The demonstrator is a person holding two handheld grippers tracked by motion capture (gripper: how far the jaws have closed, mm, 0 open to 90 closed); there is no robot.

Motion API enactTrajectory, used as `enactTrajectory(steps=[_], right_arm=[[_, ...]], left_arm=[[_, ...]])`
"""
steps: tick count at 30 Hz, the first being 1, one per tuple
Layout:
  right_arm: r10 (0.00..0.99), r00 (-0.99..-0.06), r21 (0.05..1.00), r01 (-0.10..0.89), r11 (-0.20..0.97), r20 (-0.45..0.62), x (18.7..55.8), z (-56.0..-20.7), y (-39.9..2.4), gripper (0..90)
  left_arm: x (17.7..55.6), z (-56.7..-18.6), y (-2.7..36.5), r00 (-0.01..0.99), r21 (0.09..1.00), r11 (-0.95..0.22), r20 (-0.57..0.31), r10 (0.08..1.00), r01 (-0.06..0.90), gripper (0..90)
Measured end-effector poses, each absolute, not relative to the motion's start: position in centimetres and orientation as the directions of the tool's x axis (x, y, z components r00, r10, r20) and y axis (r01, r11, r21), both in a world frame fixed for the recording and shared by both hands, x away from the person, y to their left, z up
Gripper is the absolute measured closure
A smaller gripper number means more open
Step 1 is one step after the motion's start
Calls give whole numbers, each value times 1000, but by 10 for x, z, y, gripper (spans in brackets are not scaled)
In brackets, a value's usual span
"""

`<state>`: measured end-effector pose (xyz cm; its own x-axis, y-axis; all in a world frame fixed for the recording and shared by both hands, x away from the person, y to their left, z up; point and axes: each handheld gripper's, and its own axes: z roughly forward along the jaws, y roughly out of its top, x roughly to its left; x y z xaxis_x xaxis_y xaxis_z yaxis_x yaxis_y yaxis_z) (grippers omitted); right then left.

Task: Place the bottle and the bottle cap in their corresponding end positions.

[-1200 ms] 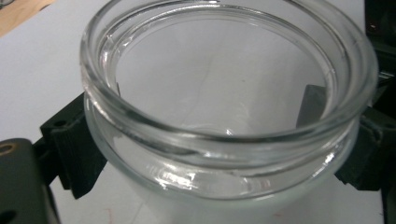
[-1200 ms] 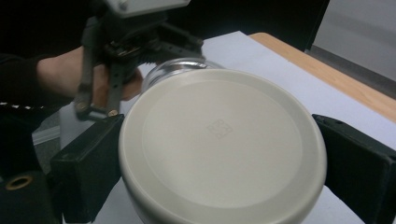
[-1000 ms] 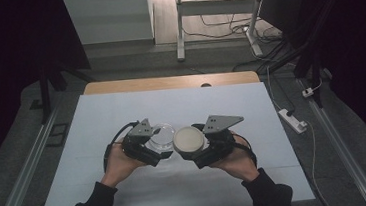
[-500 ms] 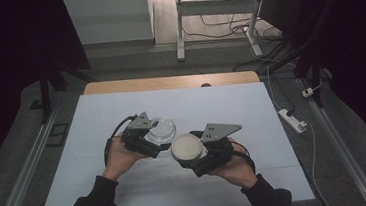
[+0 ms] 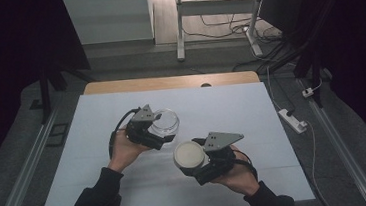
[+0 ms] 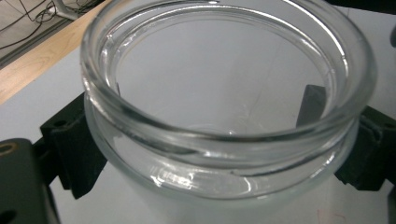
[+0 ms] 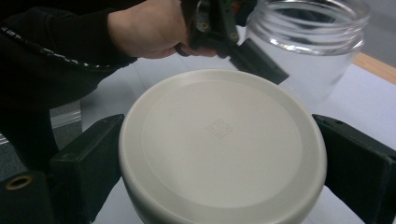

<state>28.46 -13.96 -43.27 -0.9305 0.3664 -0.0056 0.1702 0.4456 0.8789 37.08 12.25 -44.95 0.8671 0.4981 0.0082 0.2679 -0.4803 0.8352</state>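
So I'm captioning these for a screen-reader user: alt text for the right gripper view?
A round cream lid sits clamped between two black jaws. Behind it, a hand with the other gripper holds an open clear glass jar above a white table.

Glass jar's [image 6: 224, 116] base (bottom edge) and lid's [image 7: 219, 144] lower rim, both cut off.

No readable words, numbers or brand names anywhere; the white lid [image 7: 219, 144] bears only a faint square embossed mark at its centre, too faint to read
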Motion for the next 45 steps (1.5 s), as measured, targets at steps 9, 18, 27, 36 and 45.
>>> enactTrajectory(steps=[9, 18, 27, 36, 45], right_arm=[[353, -936, 873, 169, 458, -4, 279, -444, -139, 68], [335, -942, 863, 166, 477, -4, 276, -457, -133, 68], [331, -944, 852, 164, 496, -11, 274, -476, -125, 68], [344, -939, 846, 169, 505, -19, 276, -490, -121, 68], [347, -937, 837, 174, 518, -20, 281, -501, -115, 68]], left_arm=[[382, -452, 118, 868, 847, -461, -1, 497, 265, 71], [392, -452, 115, 863, 848, -463, 14, 506, 258, 71], [401, -459, 110, 854, 843, -467, 18, 520, 266, 71], [410, -469, 101, 847, 837, -474, 25, 530, 272, 71], [417, -477, 99, 841, 835, -475, 28, 541, 278, 72]])
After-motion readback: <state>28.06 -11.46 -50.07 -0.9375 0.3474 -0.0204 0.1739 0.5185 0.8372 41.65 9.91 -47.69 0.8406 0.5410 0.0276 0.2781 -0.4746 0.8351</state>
